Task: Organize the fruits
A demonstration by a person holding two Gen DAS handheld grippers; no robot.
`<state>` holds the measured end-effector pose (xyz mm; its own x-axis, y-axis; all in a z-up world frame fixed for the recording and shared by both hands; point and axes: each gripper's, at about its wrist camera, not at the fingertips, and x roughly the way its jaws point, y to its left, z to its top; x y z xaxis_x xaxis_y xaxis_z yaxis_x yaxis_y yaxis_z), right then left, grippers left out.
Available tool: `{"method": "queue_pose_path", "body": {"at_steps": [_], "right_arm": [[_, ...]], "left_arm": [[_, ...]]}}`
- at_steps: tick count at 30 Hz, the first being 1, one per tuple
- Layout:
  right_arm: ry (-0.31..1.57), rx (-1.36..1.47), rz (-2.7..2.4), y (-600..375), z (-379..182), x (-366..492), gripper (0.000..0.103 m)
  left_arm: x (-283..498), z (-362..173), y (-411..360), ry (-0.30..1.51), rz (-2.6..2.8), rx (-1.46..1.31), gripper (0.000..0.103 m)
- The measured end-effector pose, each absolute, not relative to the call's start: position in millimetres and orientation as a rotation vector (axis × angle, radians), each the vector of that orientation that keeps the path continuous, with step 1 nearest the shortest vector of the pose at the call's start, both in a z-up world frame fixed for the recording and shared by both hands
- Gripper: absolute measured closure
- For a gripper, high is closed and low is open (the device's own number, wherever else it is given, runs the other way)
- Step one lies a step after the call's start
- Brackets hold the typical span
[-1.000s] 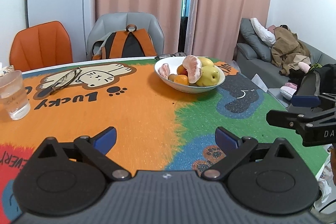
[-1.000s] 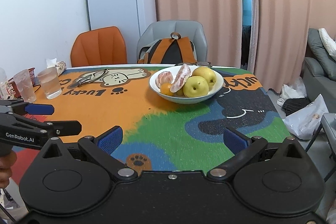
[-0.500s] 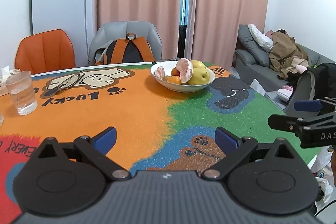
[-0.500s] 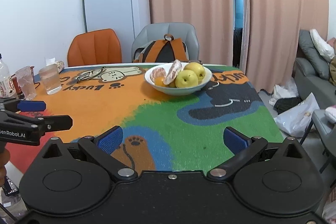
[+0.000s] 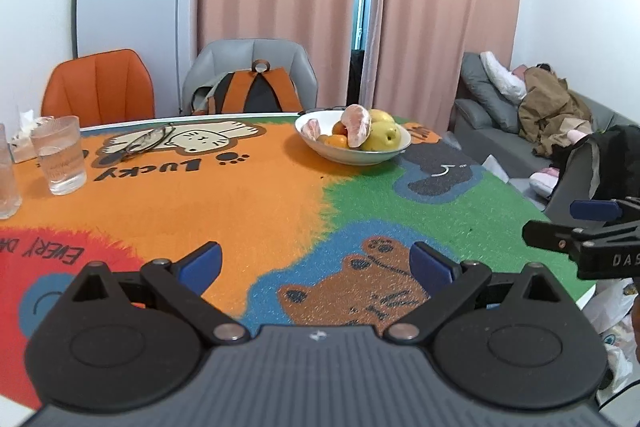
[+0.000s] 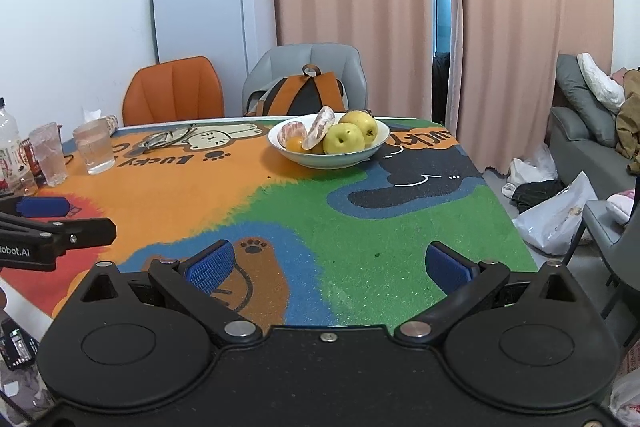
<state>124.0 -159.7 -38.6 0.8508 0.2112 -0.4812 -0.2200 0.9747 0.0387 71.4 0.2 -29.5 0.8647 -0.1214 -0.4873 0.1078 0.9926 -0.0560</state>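
Note:
A white bowl [image 5: 376, 157] [image 6: 316, 161] stands at the table's far side. It holds two yellow-green apples [image 6: 346, 139], peeled pomelo pieces [image 5: 357, 125] [image 6: 319, 127] and small oranges [image 5: 335, 140]. My left gripper [image 5: 316, 265] is open and empty, above the near part of the table, far from the bowl. My right gripper [image 6: 328, 265] is open and empty, over the near table edge. Each gripper shows at the side of the other's view.
The table has a colourful cartoon cloth [image 6: 360, 227]. Glasses of water [image 5: 59, 155] [image 6: 95, 146], a bottle [image 6: 10, 151] and eyeglasses [image 5: 148, 141] lie at the left. An orange chair [image 6: 174, 91] and a grey chair with a backpack [image 6: 300, 93] stand behind. A sofa [image 5: 520, 131] stands at the right.
Both grippers have pulled back from the bowl toward the table's near edge; the bowl looks smaller and farther. Both stay open and empty.

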Motion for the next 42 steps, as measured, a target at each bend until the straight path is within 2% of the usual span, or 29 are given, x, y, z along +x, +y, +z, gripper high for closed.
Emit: {"method": "queue_pose_path", "body": {"at_steps": [42], "right_arm": [[0.419, -0.011, 0.268, -156, -37, 102, 0.0]], "left_arm": [[50, -34, -2, 0.456, -0.121, -0.047, 0.004]]}}
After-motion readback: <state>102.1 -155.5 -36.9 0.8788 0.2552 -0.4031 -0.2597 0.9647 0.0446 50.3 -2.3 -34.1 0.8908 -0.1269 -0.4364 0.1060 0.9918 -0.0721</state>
